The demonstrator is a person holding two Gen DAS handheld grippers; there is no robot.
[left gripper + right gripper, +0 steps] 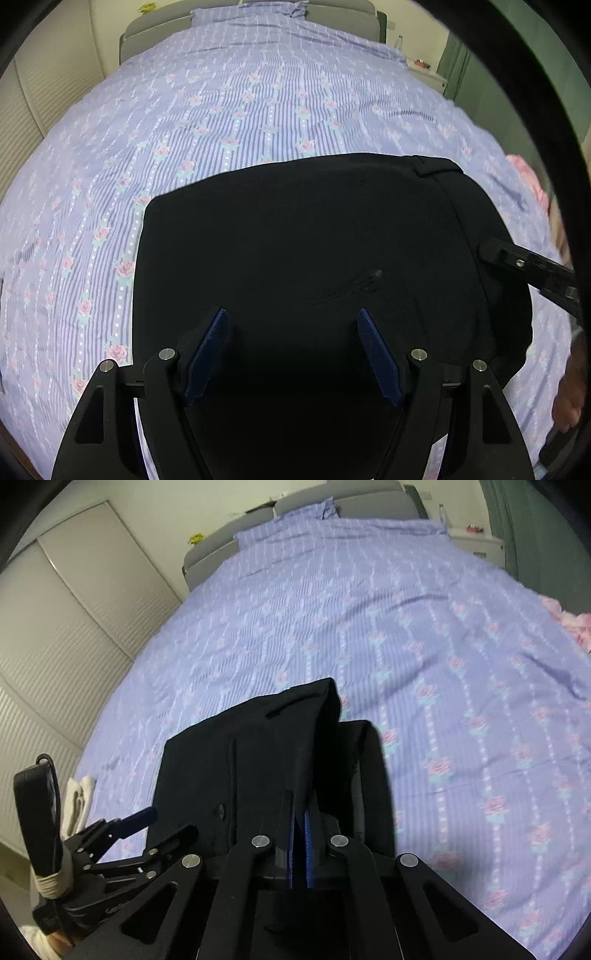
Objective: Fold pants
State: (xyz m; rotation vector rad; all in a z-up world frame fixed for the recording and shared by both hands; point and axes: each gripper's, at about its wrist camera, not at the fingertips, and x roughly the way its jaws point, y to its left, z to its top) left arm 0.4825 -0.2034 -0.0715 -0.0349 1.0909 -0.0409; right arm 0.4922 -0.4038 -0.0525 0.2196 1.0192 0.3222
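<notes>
Left wrist view: the black fabric pants [303, 236] lie on the bed's lilac striped, rose-printed bedspread [221, 110] as a compact, roughly square bundle, so I judge several folds are already made. The left gripper [293, 354] hangs over them, its blue fingers [207, 354] apart and empty. Right wrist view: the right gripper [300, 843] has its fingers clamped together on a raised edge of the pants [258, 746]. Probably one last fold or a tidying remains.

The pants [314, 240] lie on the near end of the bed [221, 110]; a pillow [251, 11] lies at the far end.
</notes>
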